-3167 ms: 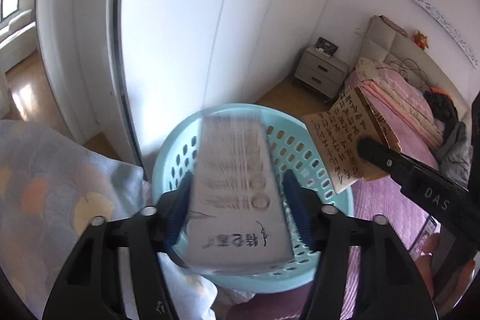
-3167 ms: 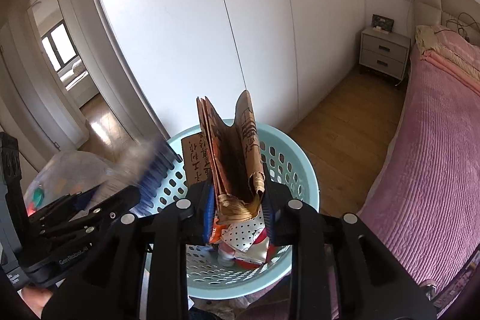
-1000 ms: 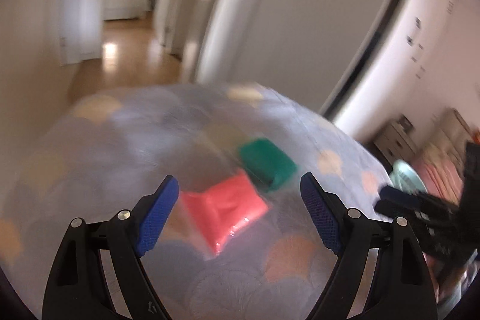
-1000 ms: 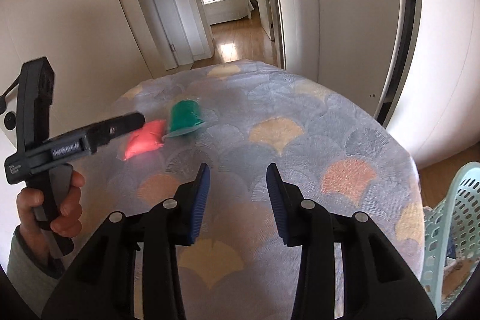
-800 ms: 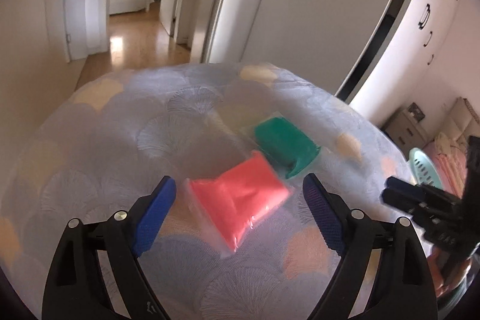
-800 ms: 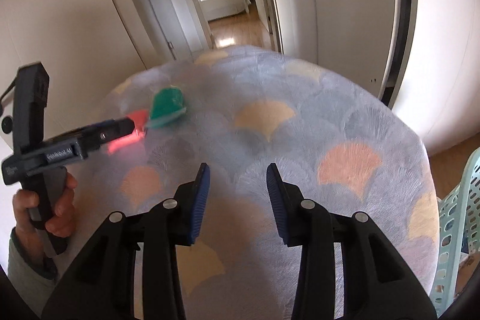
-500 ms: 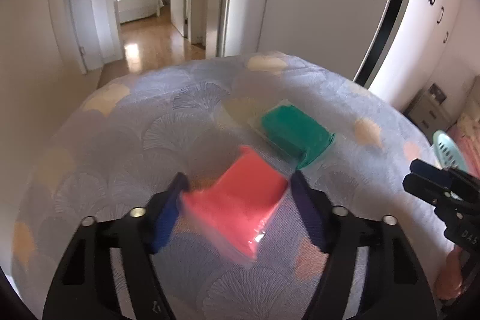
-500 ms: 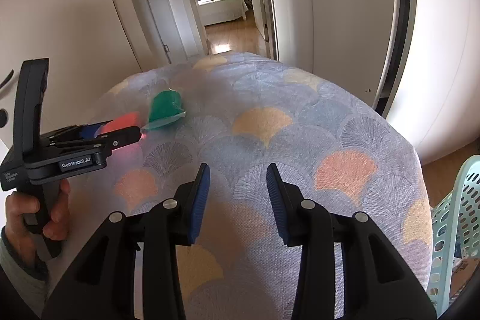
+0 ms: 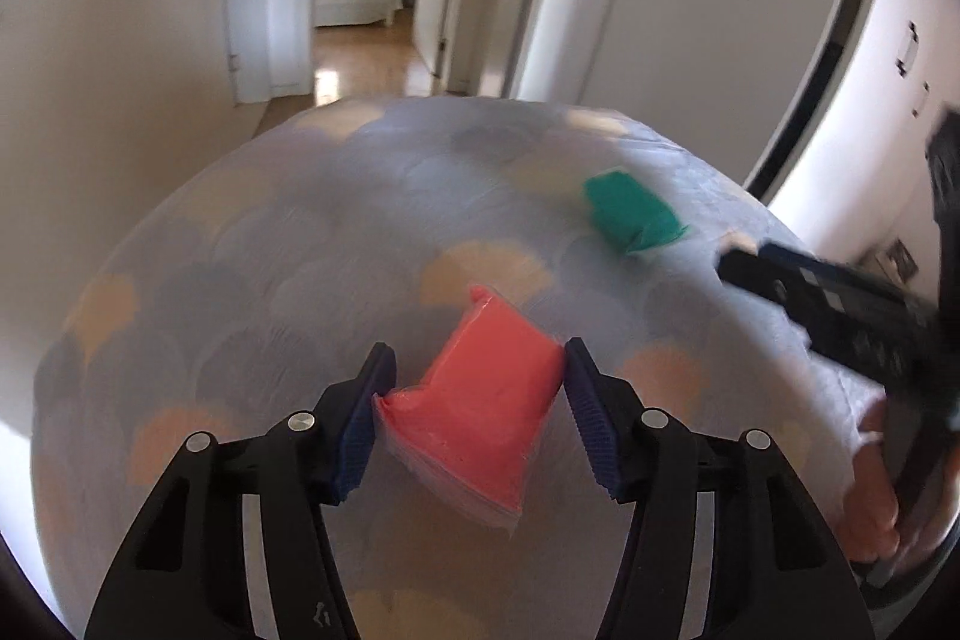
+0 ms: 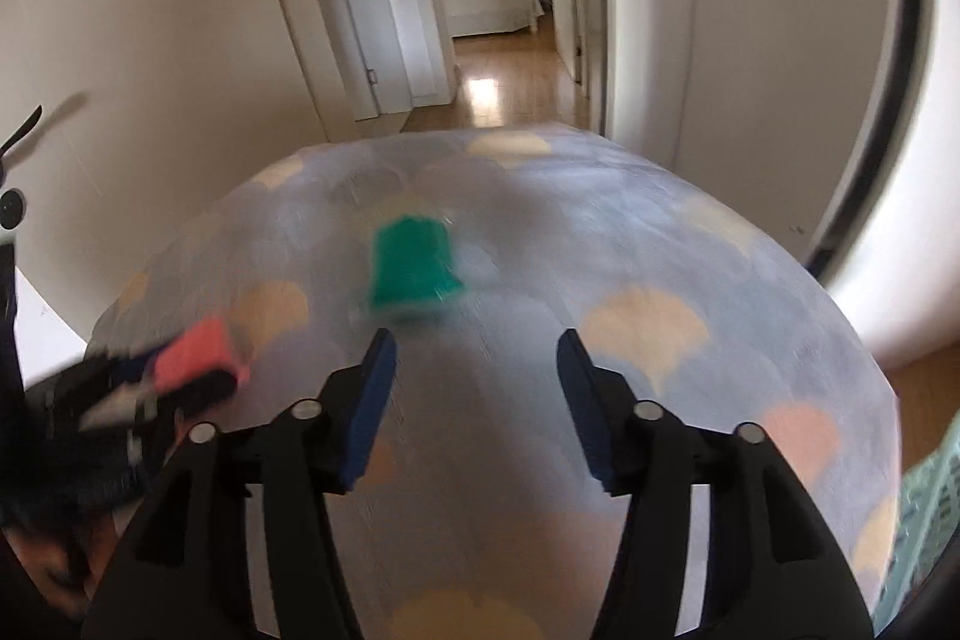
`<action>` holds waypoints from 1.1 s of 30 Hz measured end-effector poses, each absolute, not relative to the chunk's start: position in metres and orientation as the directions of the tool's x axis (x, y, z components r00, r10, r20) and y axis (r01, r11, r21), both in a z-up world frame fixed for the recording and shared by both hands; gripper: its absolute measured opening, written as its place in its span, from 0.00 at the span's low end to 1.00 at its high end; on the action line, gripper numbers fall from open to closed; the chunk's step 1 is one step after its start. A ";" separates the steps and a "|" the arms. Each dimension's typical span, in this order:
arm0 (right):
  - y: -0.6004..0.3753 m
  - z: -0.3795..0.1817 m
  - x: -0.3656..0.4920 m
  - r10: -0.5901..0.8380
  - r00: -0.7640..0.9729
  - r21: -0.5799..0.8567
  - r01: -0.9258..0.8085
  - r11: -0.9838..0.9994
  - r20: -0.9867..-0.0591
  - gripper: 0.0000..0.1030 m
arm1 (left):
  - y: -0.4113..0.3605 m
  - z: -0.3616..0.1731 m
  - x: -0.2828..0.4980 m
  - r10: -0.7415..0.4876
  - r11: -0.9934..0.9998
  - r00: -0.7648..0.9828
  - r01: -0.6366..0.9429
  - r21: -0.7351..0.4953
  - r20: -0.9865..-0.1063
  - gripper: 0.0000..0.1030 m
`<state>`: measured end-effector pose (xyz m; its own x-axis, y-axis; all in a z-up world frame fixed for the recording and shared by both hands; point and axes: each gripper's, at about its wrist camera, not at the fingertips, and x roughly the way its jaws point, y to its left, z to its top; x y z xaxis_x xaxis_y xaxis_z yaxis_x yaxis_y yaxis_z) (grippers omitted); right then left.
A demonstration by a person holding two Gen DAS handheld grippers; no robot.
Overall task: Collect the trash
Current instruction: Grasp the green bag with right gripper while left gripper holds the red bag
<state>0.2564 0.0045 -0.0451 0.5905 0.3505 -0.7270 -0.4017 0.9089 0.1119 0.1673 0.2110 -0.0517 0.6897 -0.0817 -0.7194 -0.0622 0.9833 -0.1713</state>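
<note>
Now the left gripper (image 9: 474, 400) has closed in on the red packet (image 9: 486, 400); its two blue pads touch the packet's sides and hold it over the round table (image 9: 270, 250) with the shell-pattern cloth. Half a second ago the packet was only between them. The right gripper (image 10: 477, 394) has swung toward the green packet (image 10: 414, 271), which lies on the cloth just ahead of its wide, empty fingers. A blue basket (image 10: 924, 526) peeks in at the right edge.
</note>
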 end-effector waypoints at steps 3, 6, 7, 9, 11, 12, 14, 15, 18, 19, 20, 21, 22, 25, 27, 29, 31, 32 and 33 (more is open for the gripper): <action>0.016 -0.045 0.274 0.380 0.579 0.153 -0.401 0.903 -0.722 0.62 | 0.213 -0.048 0.164 -0.046 0.982 0.719 -0.094 -0.162 -0.694 0.54; 0.025 -0.047 0.282 0.358 0.601 0.132 -0.387 0.913 -0.714 0.66 | 0.213 -0.047 0.162 -0.024 0.984 0.727 -0.103 -0.144 -0.686 0.54; 0.029 -0.049 0.284 0.352 0.599 0.124 -0.388 0.913 -0.719 0.66 | 0.213 -0.047 0.161 -0.026 0.984 0.731 -0.100 -0.145 -0.682 0.54; 0.036 -0.052 0.285 0.320 0.596 0.088 -0.385 0.919 -0.737 0.66 | 0.215 -0.046 0.160 -0.031 0.983 0.733 -0.101 -0.153 -0.679 0.54; 0.042 -0.052 0.283 0.312 0.603 0.060 -0.401 0.914 -0.734 0.66 | 0.218 -0.047 0.163 -0.031 0.982 0.722 -0.109 -0.157 -0.692 0.54; 0.045 -0.051 0.281 0.308 0.609 0.046 -0.407 0.912 -0.731 0.66 | 0.216 -0.048 0.165 -0.031 0.982 0.717 -0.109 -0.157 -0.696 0.54; 0.051 -0.052 0.280 0.292 0.606 0.018 -0.416 0.909 -0.740 0.61 | 0.216 -0.048 0.164 -0.036 0.981 0.719 -0.107 -0.161 -0.694 0.54; 0.053 -0.053 0.280 0.288 0.602 0.010 -0.421 0.907 -0.745 0.57 | 0.216 -0.048 0.164 -0.036 0.981 0.721 -0.107 -0.162 -0.692 0.54; 0.056 -0.056 0.281 0.289 0.584 0.007 -0.437 0.899 -0.758 0.43 | 0.215 -0.049 0.165 -0.039 0.981 0.718 -0.106 -0.164 -0.695 0.54; 0.055 -0.057 0.283 0.289 0.584 0.007 -0.436 0.900 -0.759 0.43 | 0.215 -0.049 0.165 -0.039 0.981 0.717 -0.105 -0.163 -0.696 0.54; 0.055 -0.055 0.282 0.290 0.590 0.005 -0.436 0.900 -0.753 0.40 | 0.215 -0.049 0.165 -0.042 0.981 0.717 -0.101 -0.163 -0.696 0.54; 0.055 -0.054 0.279 0.293 0.599 0.001 -0.438 0.899 -0.746 0.38 | 0.214 -0.049 0.164 -0.044 0.982 0.717 -0.099 -0.163 -0.696 0.54; 0.054 -0.051 0.274 0.299 0.612 -0.003 -0.442 0.897 -0.732 0.37 | 0.214 -0.049 0.166 -0.045 0.982 0.718 -0.097 -0.164 -0.695 0.54; 0.049 -0.047 0.264 0.302 0.650 -0.012 -0.431 0.902 -0.697 0.37 | 0.215 -0.049 0.164 -0.054 0.980 0.725 -0.093 -0.175 -0.687 0.54; 0.040 -0.044 0.256 0.288 0.662 -0.002 -0.401 0.916 -0.691 0.37 | 0.215 -0.048 0.163 -0.059 0.979 0.733 -0.090 -0.183 -0.678 0.54; 0.030 -0.042 0.246 0.304 0.655 0.036 -0.390 0.920 -0.691 0.37 | 0.214 -0.047 0.165 -0.067 0.980 0.736 -0.080 -0.185 -0.674 0.54; 0.014 -0.037 0.228 0.295 0.666 0.041 -0.369 0.929 -0.685 0.37 | 0.210 -0.045 0.163 -0.045 0.983 0.733 -0.087 -0.159 -0.679 0.54; 0.004 -0.034 0.219 0.295 0.666 0.046 -0.365 0.930 -0.686 0.37 | 0.206 -0.044 0.160 -0.039 0.986 0.731 -0.082 -0.145 -0.682 0.54; 0.000 -0.032 0.214 0.298 0.660 0.053 -0.365 0.929 -0.689 0.37 | 0.204 -0.044 0.157 -0.050 0.987 0.729 -0.070 -0.147 -0.683 0.54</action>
<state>0.2140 -0.0002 -0.0324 0.6601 0.2984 -0.6893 -0.3653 0.9294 0.0526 0.1566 0.2035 -0.0436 0.7291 -0.0499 -0.6826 -0.0704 0.9866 -0.1474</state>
